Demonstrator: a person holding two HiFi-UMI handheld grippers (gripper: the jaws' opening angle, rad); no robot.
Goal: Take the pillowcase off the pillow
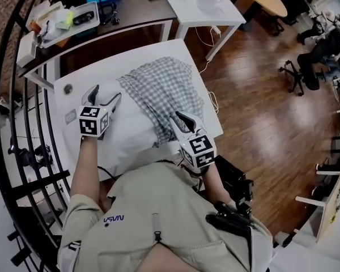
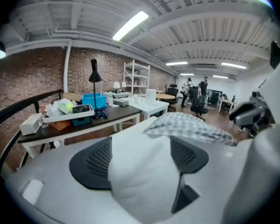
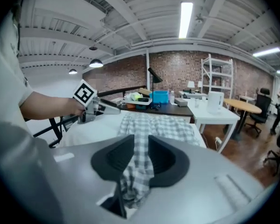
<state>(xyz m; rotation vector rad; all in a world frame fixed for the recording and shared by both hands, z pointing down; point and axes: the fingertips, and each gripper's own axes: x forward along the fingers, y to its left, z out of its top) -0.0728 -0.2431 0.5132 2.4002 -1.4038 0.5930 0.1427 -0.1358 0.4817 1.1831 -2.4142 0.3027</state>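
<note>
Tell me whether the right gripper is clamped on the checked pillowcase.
Yes, the right gripper view shows the right gripper with its jaws closed on a bunched fold of the checked pillowcase.

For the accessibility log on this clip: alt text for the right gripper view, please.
The right gripper has its jaws closed on a bunched strip of the checked pillowcase, which stretches away over a white pillow. At left, a hand holds the left gripper at the pillow.
</note>
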